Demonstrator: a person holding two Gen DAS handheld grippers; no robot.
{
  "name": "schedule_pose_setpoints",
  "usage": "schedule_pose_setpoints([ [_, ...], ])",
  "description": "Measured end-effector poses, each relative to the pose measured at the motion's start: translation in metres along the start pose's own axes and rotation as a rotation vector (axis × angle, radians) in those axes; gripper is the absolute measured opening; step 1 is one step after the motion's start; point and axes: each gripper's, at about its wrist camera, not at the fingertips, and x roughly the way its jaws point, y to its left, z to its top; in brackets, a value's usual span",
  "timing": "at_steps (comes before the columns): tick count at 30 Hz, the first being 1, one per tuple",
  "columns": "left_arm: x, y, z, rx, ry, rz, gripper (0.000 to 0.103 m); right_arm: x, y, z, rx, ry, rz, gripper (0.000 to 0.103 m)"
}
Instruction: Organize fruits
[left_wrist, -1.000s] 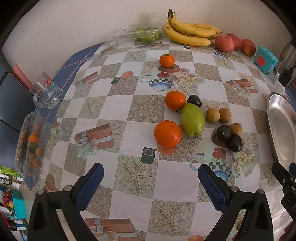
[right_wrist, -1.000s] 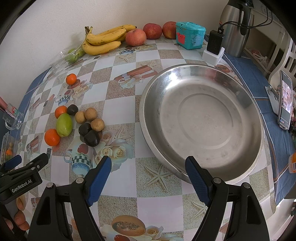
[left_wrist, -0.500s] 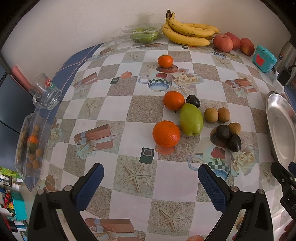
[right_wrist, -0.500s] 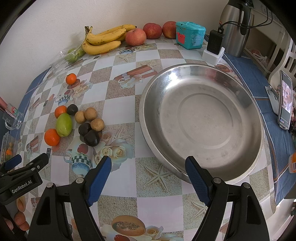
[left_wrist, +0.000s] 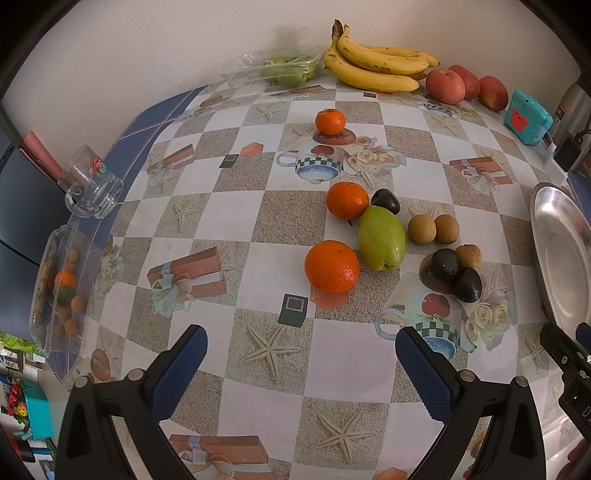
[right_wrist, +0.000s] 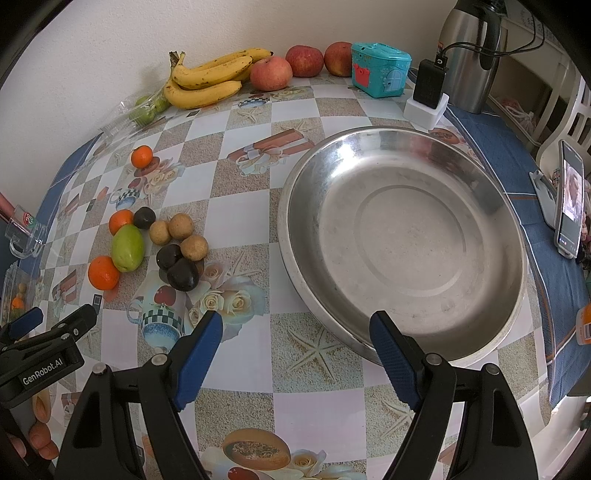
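A loose cluster of fruit lies mid-table: a near orange (left_wrist: 331, 266) (right_wrist: 103, 273), a far orange (left_wrist: 347, 200), a green mango (left_wrist: 381, 238) (right_wrist: 127, 247), dark avocados (left_wrist: 467, 284) (right_wrist: 182, 274) and brown round fruits (left_wrist: 422, 229) (right_wrist: 180, 226). A small tangerine (left_wrist: 330, 121) sits farther back. A large steel bowl (right_wrist: 509, 306) (left_wrist: 543, 221) stands empty at the right. My left gripper (left_wrist: 301, 360) is open, hovering short of the near orange. My right gripper (right_wrist: 295, 349) is open at the bowl's near rim.
Bananas (left_wrist: 373, 66) (right_wrist: 210, 79), apples (left_wrist: 445, 85) (right_wrist: 270, 73) and a clear box of green fruit (left_wrist: 284, 68) line the back wall. A teal tin (right_wrist: 380, 69), charger (right_wrist: 430, 83) and kettle (right_wrist: 469, 55) stand back right. A glass mug (left_wrist: 90, 182) and a fruit box (left_wrist: 61, 288) sit left; a phone (right_wrist: 570, 210) sits right.
The left gripper has drifted slightly, so the fruit cluster sits a little lower and left in its view. The right gripper has not visibly moved.
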Motion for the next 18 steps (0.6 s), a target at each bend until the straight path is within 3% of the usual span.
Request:
schedule_pose_setpoints([
  [18, -0.0027, 0.0021, 0.0008, -0.008, -0.008, -0.006, 0.103, -0.0022, 0.0005, 0.0016, -0.003, -0.012, 0.004, 0.083],
])
